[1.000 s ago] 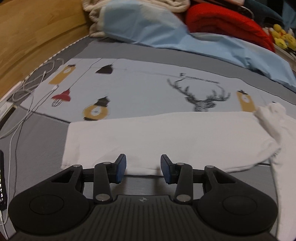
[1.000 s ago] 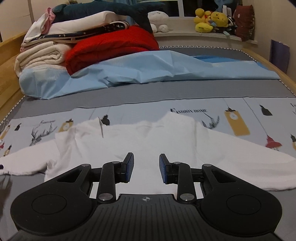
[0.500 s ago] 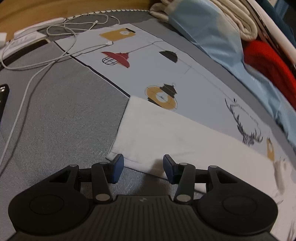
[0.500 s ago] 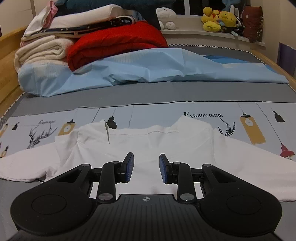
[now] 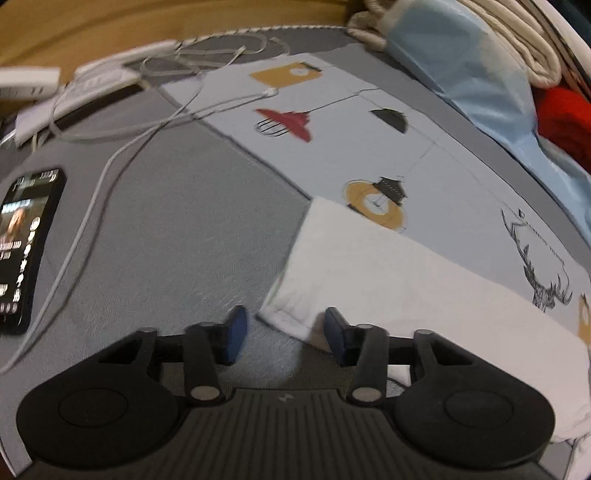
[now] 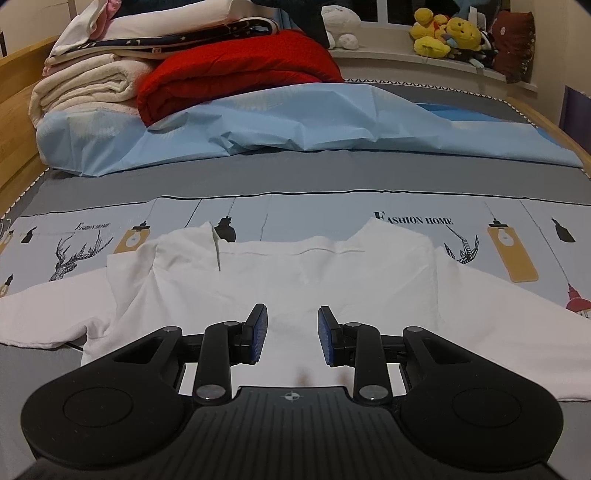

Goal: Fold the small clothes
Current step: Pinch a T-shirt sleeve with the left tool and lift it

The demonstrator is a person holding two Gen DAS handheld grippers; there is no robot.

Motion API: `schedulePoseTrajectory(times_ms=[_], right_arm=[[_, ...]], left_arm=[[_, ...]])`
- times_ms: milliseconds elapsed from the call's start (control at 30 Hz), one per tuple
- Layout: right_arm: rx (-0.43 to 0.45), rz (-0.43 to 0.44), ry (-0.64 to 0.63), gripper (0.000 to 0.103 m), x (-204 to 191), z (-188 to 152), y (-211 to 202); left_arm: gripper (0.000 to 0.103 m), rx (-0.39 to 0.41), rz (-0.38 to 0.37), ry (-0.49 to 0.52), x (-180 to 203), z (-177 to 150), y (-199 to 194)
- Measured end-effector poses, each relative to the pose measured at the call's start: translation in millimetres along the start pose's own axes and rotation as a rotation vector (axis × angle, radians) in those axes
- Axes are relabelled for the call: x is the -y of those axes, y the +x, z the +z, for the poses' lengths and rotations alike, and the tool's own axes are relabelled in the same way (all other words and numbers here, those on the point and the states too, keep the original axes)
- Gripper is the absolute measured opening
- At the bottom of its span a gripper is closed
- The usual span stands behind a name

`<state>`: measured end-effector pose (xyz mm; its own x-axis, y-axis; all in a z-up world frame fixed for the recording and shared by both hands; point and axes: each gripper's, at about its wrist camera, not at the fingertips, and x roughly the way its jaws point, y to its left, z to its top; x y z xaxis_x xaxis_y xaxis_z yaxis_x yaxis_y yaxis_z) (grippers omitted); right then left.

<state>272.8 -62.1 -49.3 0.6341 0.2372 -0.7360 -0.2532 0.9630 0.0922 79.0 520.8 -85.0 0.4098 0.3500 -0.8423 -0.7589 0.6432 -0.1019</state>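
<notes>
The left hand-held gripper (image 5: 282, 334) hangs low over the bed with its blue-padded jaws spread apart and nothing between them. The cuff corner of the white cotton long-sleeved shirt (image 5: 388, 273) lies just ahead of the gap, toward 1 o'clock, with its hem edge close to the right pad; whether they touch cannot be told. From that corner the sleeve runs off toward 3 o'clock as a flat band, its far edge lying over the pale blue printed bed sheet (image 5: 369, 147). To 10 o'clock the grey mattress cover (image 5: 177, 221) lies bare up to a black smartphone (image 5: 22, 243) with a lit screen at 9 o'clock and a tangle of white charging cables (image 5: 122, 144) beyond it.

The right hand-held gripper (image 6: 292, 334) is likewise spread wide and holds nothing, poised over the shirt's body (image 6: 295, 280). The garment lies spread across the bed, one sleeve reaching to 9 o'clock and the other to 3 o'clock, the collar edge straight ahead at 12 o'clock. Past the collar the printed sheet (image 6: 332, 218) and a grey strip lie flat. Further on sits a crumpled light blue sheet (image 6: 295, 118), then a folded red quilt (image 6: 236, 74) and stacked cream blankets (image 6: 85, 88) at 11 o'clock, and yellow plush toys (image 6: 443, 33) on a ledge at 1 o'clock.
</notes>
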Motion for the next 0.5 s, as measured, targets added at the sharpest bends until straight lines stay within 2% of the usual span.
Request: schedulePoseTrajectory(times_ms=[33, 100, 167, 233, 333, 433, 500], right_arm=[[0.001, -0.001, 0.001, 0.031, 0.2, -0.4, -0.4], [0.002, -0.003, 0.003, 0.031, -0.5, -0.9, -0.7], [0.005, -0.009, 0.001, 0.031, -1.5, -1.9, -1.5], [0.01, -0.011, -0.002, 0.031, -2.5, -3.2, -3.0], [0.019, -0.013, -0.006, 0.031, -3.7, -4.8, -5.7], [0.024, 0.018, 0.023, 0.03, -3.2, -3.4, -9.2], [0.042, 0.049, 0.045, 0.011, -4.3, -1.8, -12.1]], left_arm=[[0.019, 0.003, -0.008, 0.008, 4.5, 0.0, -0.6], [0.015, 0.033, 0.013, 0.013, 13.5, 0.6, -6.7], [0.013, 0.097, 0.018, 0.024, 27.8, 3.2, -20.8], [0.012, 0.163, -0.01, 0.055, 49.6, 6.7, -40.1], [0.012, 0.254, -0.128, 0.072, 93.0, 9.2, -86.9], [0.012, 0.297, -0.24, 0.091, 146.2, 5.1, -132.6], [0.012, 0.295, -0.325, 0.142, 191.1, -7.4, -158.4]])
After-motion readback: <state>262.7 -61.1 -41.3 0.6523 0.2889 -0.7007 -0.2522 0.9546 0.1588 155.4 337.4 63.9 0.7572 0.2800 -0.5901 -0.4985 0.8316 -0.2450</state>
